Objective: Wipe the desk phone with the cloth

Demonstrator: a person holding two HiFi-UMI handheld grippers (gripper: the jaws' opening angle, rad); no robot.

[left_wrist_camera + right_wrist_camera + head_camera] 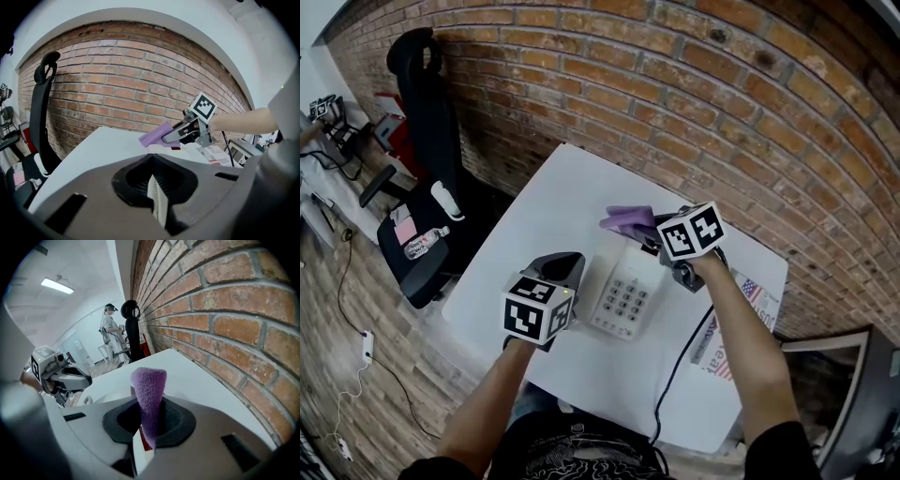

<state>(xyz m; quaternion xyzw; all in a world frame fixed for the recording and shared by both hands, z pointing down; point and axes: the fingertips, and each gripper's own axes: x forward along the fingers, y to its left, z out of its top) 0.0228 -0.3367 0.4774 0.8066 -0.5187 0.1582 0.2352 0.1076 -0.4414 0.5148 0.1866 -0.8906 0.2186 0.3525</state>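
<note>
A white desk phone point(625, 296) with a grey keypad lies in the middle of the white table point(548, 202). My right gripper point(661, 239) hovers over the phone's far end, shut on a purple cloth point(628, 220) that sticks out past its tips. In the right gripper view the cloth point(149, 394) stands up between the jaws. My left gripper point(565, 267) sits against the phone's left side. Its jaws point(152, 159) are close together with a thin white strip pinched between them, apparently the phone's edge. The left gripper view also shows the right gripper point(171, 136) and cloth point(154, 136).
A brick wall runs along the table's far side. A black office chair point(422, 187) with a bottle point(427, 242) stands to the left. Printed papers point(736, 319) and a black cable point(680, 361) lie right of the phone. A person point(111, 329) stands far off.
</note>
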